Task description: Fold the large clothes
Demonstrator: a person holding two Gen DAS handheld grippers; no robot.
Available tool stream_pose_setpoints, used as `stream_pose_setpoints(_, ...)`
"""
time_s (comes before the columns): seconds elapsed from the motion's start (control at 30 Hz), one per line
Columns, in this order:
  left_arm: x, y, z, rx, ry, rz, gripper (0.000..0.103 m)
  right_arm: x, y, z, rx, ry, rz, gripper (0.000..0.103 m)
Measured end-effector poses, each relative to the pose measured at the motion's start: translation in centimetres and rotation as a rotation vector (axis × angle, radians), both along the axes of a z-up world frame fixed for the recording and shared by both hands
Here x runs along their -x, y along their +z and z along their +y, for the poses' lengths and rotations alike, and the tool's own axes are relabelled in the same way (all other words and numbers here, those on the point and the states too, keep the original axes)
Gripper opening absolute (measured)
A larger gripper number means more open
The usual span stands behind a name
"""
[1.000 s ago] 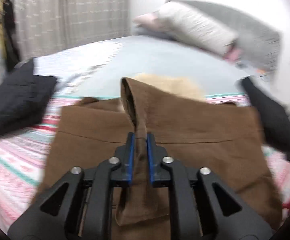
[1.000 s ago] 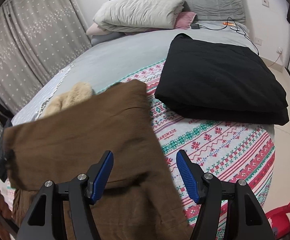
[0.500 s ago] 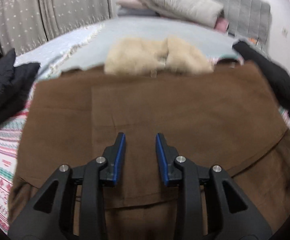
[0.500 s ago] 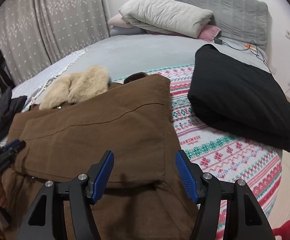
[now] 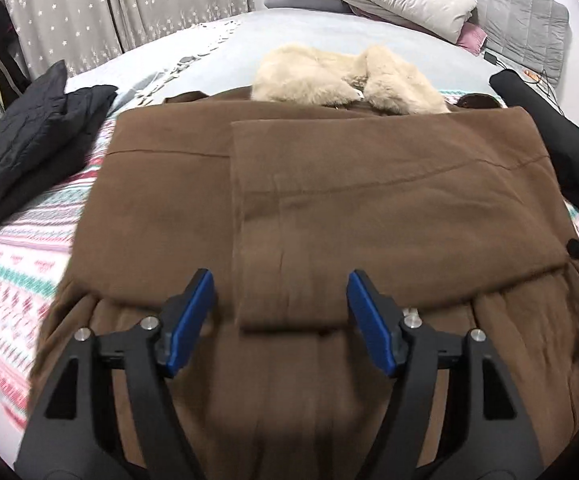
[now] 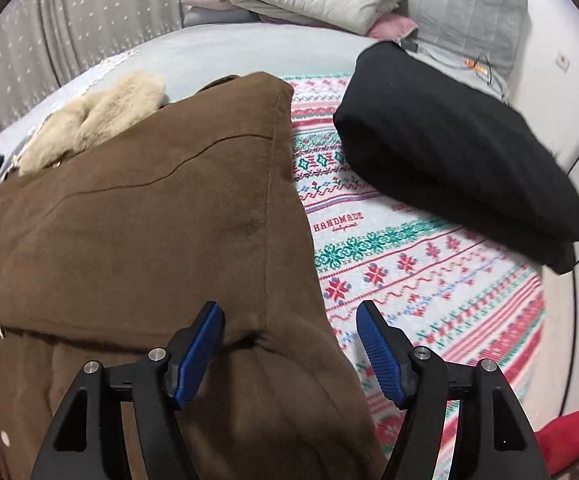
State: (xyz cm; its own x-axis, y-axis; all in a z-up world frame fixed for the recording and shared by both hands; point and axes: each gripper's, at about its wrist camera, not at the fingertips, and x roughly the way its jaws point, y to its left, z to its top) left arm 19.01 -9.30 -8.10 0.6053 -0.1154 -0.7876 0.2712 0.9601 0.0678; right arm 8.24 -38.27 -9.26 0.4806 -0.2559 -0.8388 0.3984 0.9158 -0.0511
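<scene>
Since a second ago the left hand-held gripper (image 5: 281, 316) has let go of the sleeve; its jaws have just been opening and now stand wide, empty, above the brown coat (image 5: 369, 200) lying flat ahead on the bed (image 5: 29, 240). In the right view, the right hand-held gripper (image 6: 291, 344) gapes wide over the coat's right edge, nearer the fold's corner.

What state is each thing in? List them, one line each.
brown coat: lying on the bed, sleeves folded across the body.
fur collar: exposed at the coat's far end.
left gripper: open, has just been opening, holding nothing.
right gripper: open, holding nothing.
black garment: folded, beside the coat.
</scene>
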Motion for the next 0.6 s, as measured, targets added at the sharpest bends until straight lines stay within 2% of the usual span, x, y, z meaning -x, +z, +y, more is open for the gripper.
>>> stream_pose_setpoints(0.07, 1.5, 0.8, 0.4, -0.016, -0.013, -0.016, 0.081, 0.9, 0.7, 0.5, 0.015, 0.012, -0.001, 0.071)
stream_pose_setpoints(0.2, 4.4, 2.7, 1.4, -0.051, -0.030, -0.046, 0.082, 2.7, 2.2, 1.9, 0.012, 0.049, -0.033, 0.073)
stream_pose_setpoints(0.37, 8.3, 5.1, 4.0, -0.031, -0.028, -0.053, 0.083, 5.0, 3.6, 4.3, -0.011, 0.154, -0.057, 0.074)
stream_pose_setpoints(0.43, 10.0, 5.9, 5.2, -0.022, -0.031, -0.062, 0.087, 6.1, 4.2, 5.8, -0.010, 0.211, -0.073, 0.081)
stream_pose_setpoints(0.5, 11.1, 6.3, 6.3, -0.021, -0.035, -0.068, 0.091, 7.0, 4.5, 6.8, -0.012, 0.225, -0.076, 0.082)
stream_pose_setpoints(0.6, 12.8, 6.7, 7.7, -0.026, -0.041, -0.067, 0.092, 8.8, 4.7, 7.7, -0.066, 0.241, -0.054, 0.082)
